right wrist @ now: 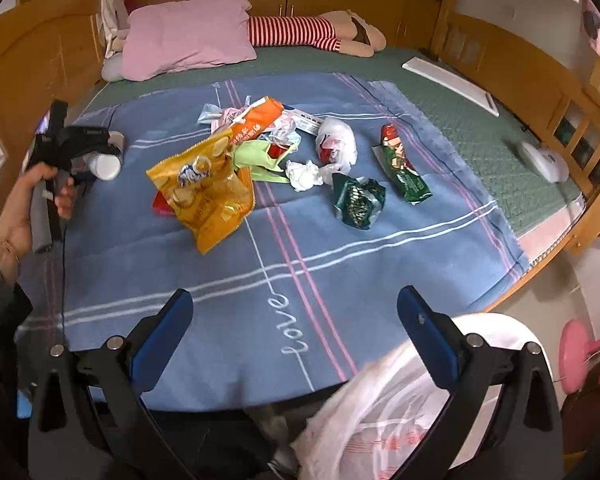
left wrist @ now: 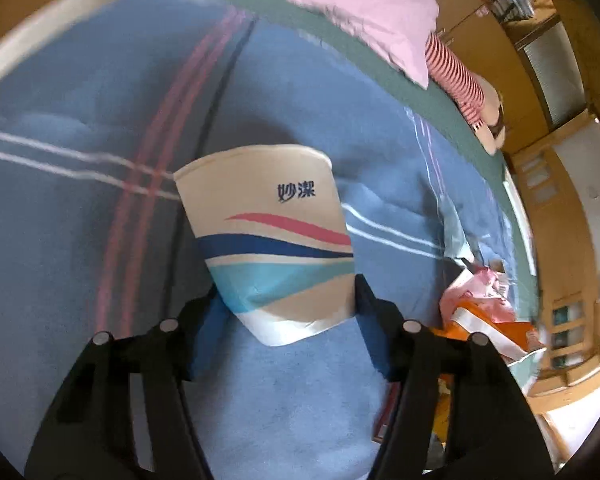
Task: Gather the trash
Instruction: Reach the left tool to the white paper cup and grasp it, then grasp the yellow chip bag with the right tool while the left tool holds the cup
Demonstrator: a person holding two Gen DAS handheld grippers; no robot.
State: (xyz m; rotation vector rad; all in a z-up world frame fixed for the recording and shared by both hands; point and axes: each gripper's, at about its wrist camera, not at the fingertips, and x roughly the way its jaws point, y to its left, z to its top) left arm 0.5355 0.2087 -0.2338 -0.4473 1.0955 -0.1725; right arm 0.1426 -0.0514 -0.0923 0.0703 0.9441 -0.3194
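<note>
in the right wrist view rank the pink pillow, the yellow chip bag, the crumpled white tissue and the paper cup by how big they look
1. pink pillow, largest though farthest
2. yellow chip bag
3 and 4. crumpled white tissue and paper cup: alike, and the left gripper covers part of the cup, so unranked.

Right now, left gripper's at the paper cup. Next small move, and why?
Probably finish closing the left gripper on the paper cup. The cup's base sits between the blue pads, which seem to meet its sides, though blur hides how firmly. It lies on the blue blanket, apart from the wrapper pile. Once the grip is firm, lift toward the white bin by the right gripper.
</note>
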